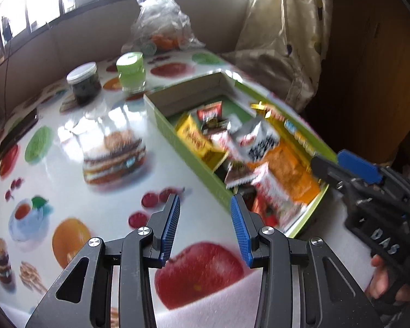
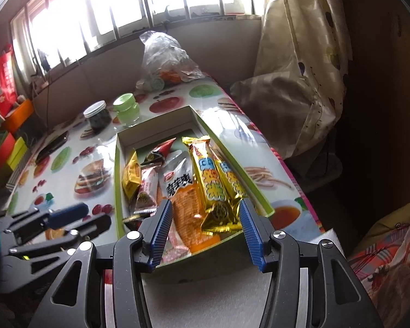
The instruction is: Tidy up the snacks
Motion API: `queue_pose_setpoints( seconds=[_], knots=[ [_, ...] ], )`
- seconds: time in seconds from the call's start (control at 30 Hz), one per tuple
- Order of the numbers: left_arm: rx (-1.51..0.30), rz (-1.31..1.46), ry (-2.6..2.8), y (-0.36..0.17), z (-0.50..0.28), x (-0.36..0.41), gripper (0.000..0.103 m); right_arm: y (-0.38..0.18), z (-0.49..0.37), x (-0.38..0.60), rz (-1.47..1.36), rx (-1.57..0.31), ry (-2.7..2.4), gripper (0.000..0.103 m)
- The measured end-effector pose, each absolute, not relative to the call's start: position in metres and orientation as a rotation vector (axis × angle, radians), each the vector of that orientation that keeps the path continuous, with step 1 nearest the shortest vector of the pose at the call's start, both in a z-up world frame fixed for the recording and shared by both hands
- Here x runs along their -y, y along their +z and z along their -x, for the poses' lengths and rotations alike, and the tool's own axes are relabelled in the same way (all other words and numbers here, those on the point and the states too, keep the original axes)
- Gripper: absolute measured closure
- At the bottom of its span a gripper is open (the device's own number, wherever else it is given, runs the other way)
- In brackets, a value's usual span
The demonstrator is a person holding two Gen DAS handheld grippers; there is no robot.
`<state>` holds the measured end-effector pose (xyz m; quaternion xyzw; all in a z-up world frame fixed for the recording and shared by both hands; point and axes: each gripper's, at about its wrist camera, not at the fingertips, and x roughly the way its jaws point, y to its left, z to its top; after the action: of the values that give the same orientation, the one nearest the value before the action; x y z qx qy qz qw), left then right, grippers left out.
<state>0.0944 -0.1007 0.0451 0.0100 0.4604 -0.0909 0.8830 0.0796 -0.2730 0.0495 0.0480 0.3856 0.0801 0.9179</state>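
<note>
A shallow green box (image 1: 190, 154) (image 2: 117, 169) lies on the fruit-print table and holds several snack packets. Among them are two gold bars (image 2: 209, 175), a white pouch (image 2: 177, 176), an orange packet (image 2: 190, 207) (image 1: 289, 169) and a yellow packet (image 1: 198, 140) (image 2: 131, 176). My right gripper (image 2: 205, 205) hovers open over the box's near end; the gold bars and orange packet lie below its fingers, untouched. My left gripper (image 1: 205, 205) is open and empty above the bare table, just left of the box. Each gripper shows in the other's view: the right gripper (image 1: 350, 164) and the left gripper (image 2: 68, 216).
A dark jar with a white lid (image 1: 83, 82) and a green-lidded jar (image 1: 131, 71) stand behind the box. A clear plastic bag (image 1: 161, 22) sits at the far edge. A curtain (image 2: 300, 82) hangs on the right; coloured boxes (image 2: 11, 147) crowd the left.
</note>
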Motion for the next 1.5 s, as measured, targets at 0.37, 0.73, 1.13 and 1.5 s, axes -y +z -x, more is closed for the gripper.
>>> queue_pose_setpoints(
  seconds=[0.37, 0.73, 1.13, 1.5],
  knots=[
    [-0.999, -0.019, -0.177, 0.026, -0.071, 0.094, 0.063, 0.034, -0.050, 0.278, -0.083, -0.818, 0.127, 0.048],
    [-1.018, -0.016, -0.178, 0.014, -0.057, 0.096, 0.063, 0.010, -0.030, 0.275, -0.063, -0.863, 0.109, 0.047],
    [-0.978, -0.064, -0.166, 0.010, -0.052, 0.106, 0.052, 0.001, -0.024, 0.263, 0.019, -0.837, 0.066, 0.044],
    [-0.971, -0.056, -0.164, 0.010, -0.052, 0.106, 0.052, 0.002, -0.025, 0.263, 0.021, -0.835, 0.057, 0.044]
  ],
)
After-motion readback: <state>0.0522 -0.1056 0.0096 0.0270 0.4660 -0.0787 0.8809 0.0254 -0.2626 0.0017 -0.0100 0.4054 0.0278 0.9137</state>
